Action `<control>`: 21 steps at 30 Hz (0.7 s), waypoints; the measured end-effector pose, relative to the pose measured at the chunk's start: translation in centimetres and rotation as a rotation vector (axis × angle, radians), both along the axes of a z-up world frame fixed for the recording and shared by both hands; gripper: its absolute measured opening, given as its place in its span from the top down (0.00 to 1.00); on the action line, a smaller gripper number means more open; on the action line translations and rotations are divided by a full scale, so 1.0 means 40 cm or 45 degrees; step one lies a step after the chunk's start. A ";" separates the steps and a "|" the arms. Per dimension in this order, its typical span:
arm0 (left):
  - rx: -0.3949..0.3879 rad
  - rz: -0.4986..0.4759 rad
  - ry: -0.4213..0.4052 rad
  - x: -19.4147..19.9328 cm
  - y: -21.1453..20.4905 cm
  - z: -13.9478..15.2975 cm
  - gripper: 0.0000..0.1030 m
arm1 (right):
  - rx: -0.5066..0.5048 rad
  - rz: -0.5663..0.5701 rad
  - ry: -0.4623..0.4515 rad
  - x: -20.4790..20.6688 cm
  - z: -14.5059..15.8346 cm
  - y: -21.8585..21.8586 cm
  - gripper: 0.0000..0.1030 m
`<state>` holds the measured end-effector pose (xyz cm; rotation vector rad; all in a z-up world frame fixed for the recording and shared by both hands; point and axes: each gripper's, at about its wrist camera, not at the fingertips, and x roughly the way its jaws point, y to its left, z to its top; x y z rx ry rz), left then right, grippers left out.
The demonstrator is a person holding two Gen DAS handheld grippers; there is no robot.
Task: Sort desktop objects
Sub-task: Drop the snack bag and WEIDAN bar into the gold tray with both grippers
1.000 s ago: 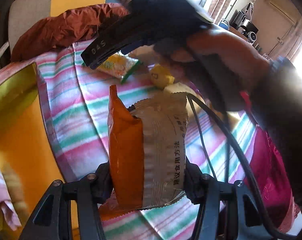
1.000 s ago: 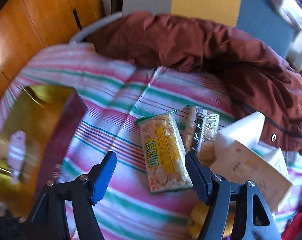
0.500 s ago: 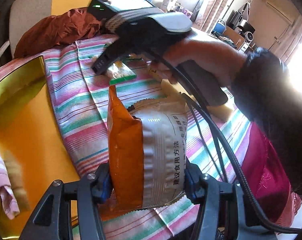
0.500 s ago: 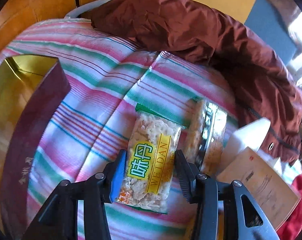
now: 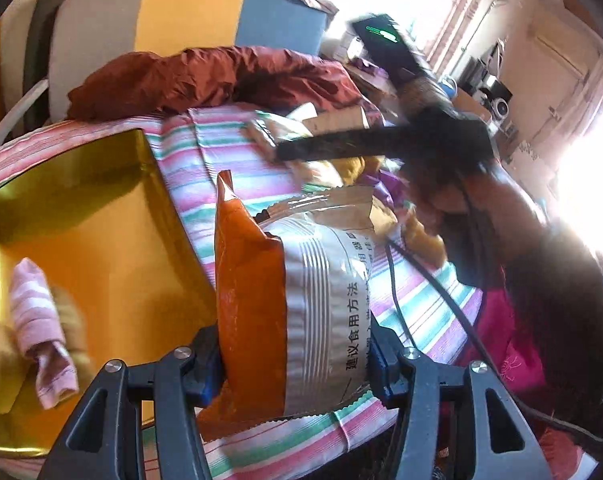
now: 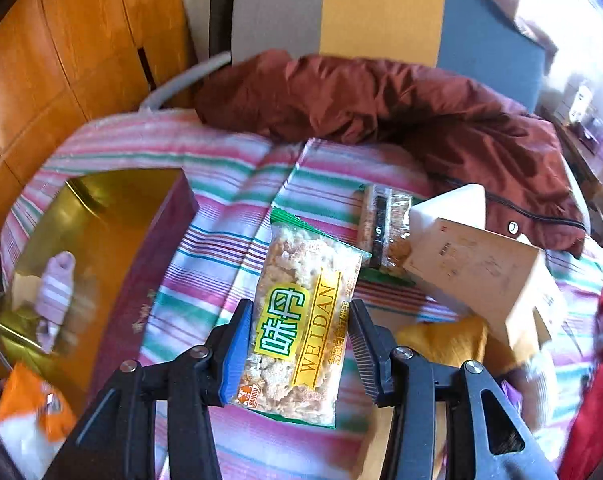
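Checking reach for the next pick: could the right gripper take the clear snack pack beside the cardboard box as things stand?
Probably not yet: the right gripper is shut on the yellow-label snack pack; the clear snack pack itself lies uncovered.

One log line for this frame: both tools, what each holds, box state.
left tool: shut on orange snack bag | right tool: shut on rice cracker pack | gold box: open
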<state>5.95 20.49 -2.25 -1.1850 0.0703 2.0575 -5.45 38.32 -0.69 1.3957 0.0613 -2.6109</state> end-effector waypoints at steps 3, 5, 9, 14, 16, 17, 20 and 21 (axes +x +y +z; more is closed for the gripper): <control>0.021 0.050 0.021 -0.005 -0.044 0.017 0.45 | -0.038 -0.018 0.030 0.037 0.022 -0.001 0.54; 0.039 0.102 0.031 -0.019 -0.079 0.029 0.45 | -0.072 -0.025 0.047 0.057 0.035 -0.007 0.54; 0.045 0.219 0.065 -0.051 -0.154 0.052 0.45 | -0.139 -0.008 0.073 0.083 0.053 -0.053 0.54; 0.029 0.399 0.114 -0.124 -0.285 0.079 0.45 | -0.237 0.078 0.081 0.098 0.079 -0.158 0.54; -0.001 0.457 0.148 -0.154 -0.330 0.083 0.45 | -0.267 0.123 0.086 0.096 0.090 -0.219 0.54; -0.038 0.483 0.159 -0.176 -0.352 0.081 0.45 | -0.272 0.144 0.087 0.090 0.094 -0.248 0.54; -0.087 0.565 0.182 -0.242 -0.411 0.073 0.45 | -0.323 0.179 0.075 0.056 0.101 -0.340 0.53; -0.111 0.577 0.193 -0.247 -0.425 0.072 0.45 | -0.331 0.189 0.077 0.047 0.104 -0.361 0.53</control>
